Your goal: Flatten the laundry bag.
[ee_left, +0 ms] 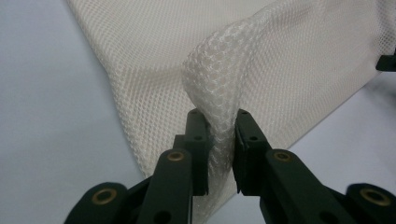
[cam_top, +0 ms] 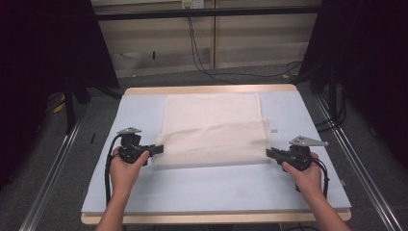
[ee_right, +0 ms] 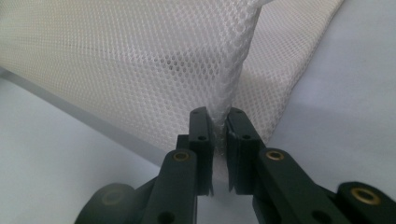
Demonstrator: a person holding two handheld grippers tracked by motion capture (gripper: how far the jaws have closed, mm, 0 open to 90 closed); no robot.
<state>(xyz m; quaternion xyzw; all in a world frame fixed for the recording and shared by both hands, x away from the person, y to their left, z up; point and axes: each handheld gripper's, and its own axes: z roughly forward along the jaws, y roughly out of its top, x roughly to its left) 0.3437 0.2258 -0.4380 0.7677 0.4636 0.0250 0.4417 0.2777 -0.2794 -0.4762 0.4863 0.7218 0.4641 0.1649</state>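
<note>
The mesh cloth [cam_top: 211, 130] lies in the middle of the counter [cam_top: 216, 185], reaching toward the far edge; its near part is folded over and lifted a little. The left gripper [cam_top: 157, 148] pinches the near left corner of the cloth, and the right gripper [cam_top: 269, 153] pinches the near right corner; in both gripper views the fingers [ee_left: 198, 135] are clenched on a bunched ridge of mesh [ee_right: 229, 70]. I judge the cloth to be very light and soft, with no stiffness, so it will sag between the two grips; the open weave can catch on the pads and stretch. The corners are the good places to hold; a grip on one layer only may slip, so both layers should be taken together.
</note>
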